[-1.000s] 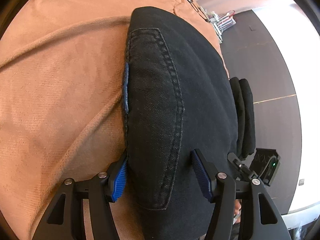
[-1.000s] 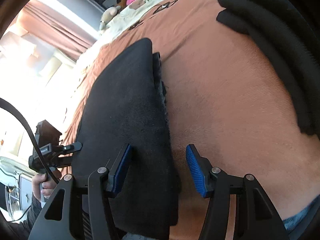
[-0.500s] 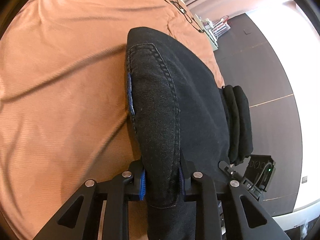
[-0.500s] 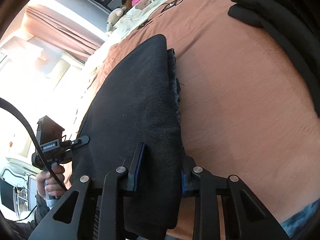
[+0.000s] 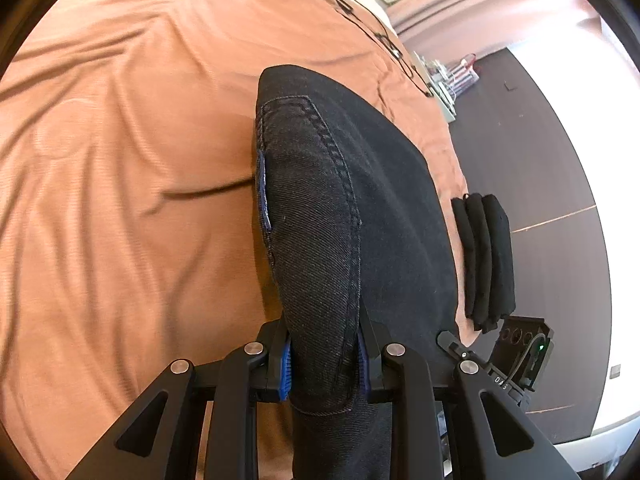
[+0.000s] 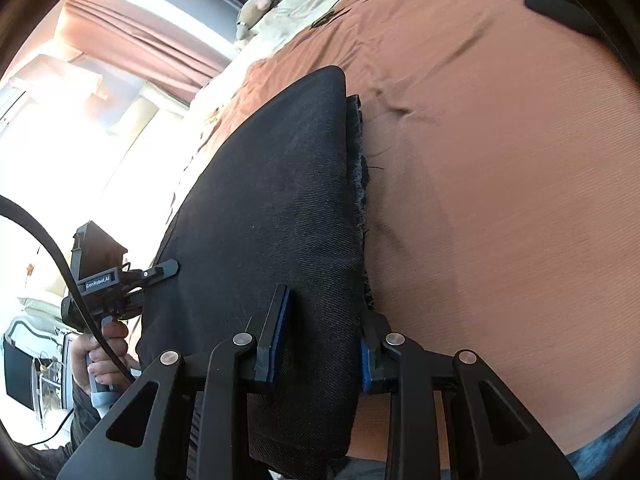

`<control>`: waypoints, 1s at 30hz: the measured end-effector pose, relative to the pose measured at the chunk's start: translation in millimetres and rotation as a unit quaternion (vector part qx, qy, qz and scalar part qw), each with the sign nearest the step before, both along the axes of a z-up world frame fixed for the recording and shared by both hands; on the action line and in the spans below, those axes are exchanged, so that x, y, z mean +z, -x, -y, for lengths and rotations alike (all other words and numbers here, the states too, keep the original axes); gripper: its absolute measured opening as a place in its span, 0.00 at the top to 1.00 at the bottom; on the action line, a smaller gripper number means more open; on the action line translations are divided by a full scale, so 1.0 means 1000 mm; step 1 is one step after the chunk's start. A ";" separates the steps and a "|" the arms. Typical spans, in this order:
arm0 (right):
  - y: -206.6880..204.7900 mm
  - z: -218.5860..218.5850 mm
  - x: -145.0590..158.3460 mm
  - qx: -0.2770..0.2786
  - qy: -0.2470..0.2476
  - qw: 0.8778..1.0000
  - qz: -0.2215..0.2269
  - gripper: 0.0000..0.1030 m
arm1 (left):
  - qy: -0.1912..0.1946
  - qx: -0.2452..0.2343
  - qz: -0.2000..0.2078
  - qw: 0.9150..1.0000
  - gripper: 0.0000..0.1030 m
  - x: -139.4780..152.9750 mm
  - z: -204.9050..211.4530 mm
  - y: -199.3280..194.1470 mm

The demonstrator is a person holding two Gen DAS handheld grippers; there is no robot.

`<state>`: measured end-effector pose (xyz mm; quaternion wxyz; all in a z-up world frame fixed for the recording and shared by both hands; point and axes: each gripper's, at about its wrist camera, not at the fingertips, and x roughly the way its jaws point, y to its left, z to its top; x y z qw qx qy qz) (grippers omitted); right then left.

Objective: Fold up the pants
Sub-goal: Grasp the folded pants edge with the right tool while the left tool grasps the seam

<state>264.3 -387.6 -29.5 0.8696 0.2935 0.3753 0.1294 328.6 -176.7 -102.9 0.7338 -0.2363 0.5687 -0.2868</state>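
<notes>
Black denim pants point(image 5: 340, 208), folded into a long band, lie across a rust-brown bedspread point(image 5: 120, 200). My left gripper point(image 5: 324, 356) is shut on the end with the stitched back pocket, its blue pads pressing both sides of the fabric. In the right wrist view the same pants point(image 6: 272, 208) run away from my right gripper point(image 6: 324, 344), which is shut on the frayed hem end. The left gripper point(image 6: 160, 270) shows at the pants' far side, with a person's hand point(image 6: 100, 352) on its handle.
A stack of folded black garments point(image 5: 486, 260) sits at the bed's edge beside the pants and shows again as dark folds point(image 6: 568, 12). Dark floor point(image 5: 540, 140) lies beyond the bed. Pillows and soft toys point(image 6: 256, 8) sit at the head.
Both grippers went from open around the pants to shut on them. The held ends have since lifted slightly and shifted across the bedspread.
</notes>
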 end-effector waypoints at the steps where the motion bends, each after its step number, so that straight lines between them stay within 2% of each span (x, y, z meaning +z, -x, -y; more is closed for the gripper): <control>1: -0.001 -0.004 0.000 0.002 0.000 1.000 -0.001 0.75 | -0.001 0.002 0.001 1.000 0.75 0.001 -0.006 0.001; 14: -0.025 -0.038 -0.004 0.029 0.010 1.000 -0.005 0.75 | -0.002 0.040 0.003 0.999 0.75 0.004 -0.064 0.012; 23: -0.043 -0.055 -0.010 0.063 -0.005 0.998 -0.008 0.75 | -0.008 0.056 0.003 0.998 0.75 0.003 -0.087 0.007; 30: -0.057 -0.041 -0.010 0.076 -0.008 0.997 -0.014 0.75 | 0.000 0.055 -0.008 0.998 0.74 -0.014 -0.102 0.001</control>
